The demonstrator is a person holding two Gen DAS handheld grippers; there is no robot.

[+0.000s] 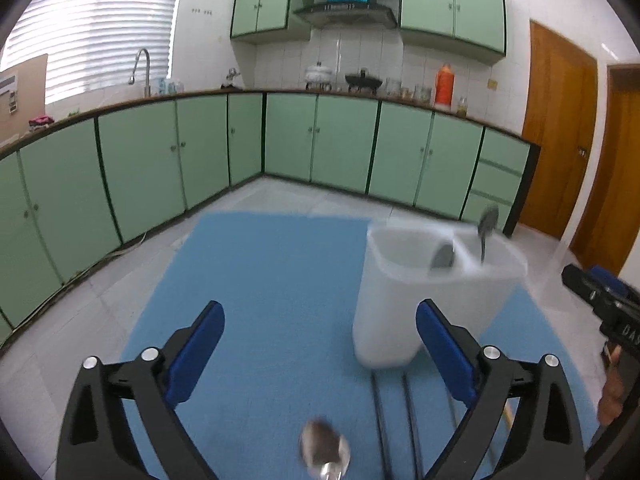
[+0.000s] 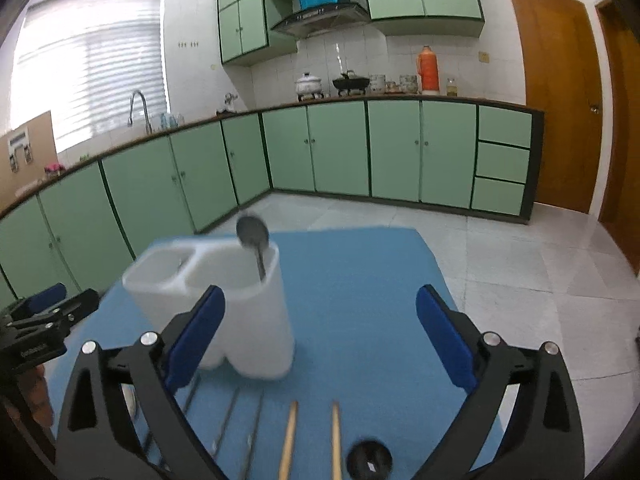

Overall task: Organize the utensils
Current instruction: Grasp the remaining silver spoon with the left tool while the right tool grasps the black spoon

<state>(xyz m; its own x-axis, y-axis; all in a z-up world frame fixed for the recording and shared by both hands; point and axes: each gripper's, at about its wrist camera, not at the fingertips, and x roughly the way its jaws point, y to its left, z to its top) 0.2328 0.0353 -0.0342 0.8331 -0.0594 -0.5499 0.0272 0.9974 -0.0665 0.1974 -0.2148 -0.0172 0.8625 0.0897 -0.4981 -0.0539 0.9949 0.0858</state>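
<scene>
Holder (image 2: pixel 224 304): we keep spoons standing sorted
Left gripper (image 1: pixel 320 354), right gripper (image 2: pixel 320 338): jaws apart, empty, ready for the chopsticks (image 2: pixel 312 440)

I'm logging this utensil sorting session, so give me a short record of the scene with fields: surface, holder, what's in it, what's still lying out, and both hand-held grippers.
surface: blue mat on a table
holder: white two-compartment holder, upright on the mat
in holder: one spoon standing in one compartment, another spoon low in the other
lying out: wooden chopsticks, dark metal chopsticks, metal spoon, black spoon
left hand-held gripper: open, holding nothing
right hand-held gripper: open, holding nothing
</scene>
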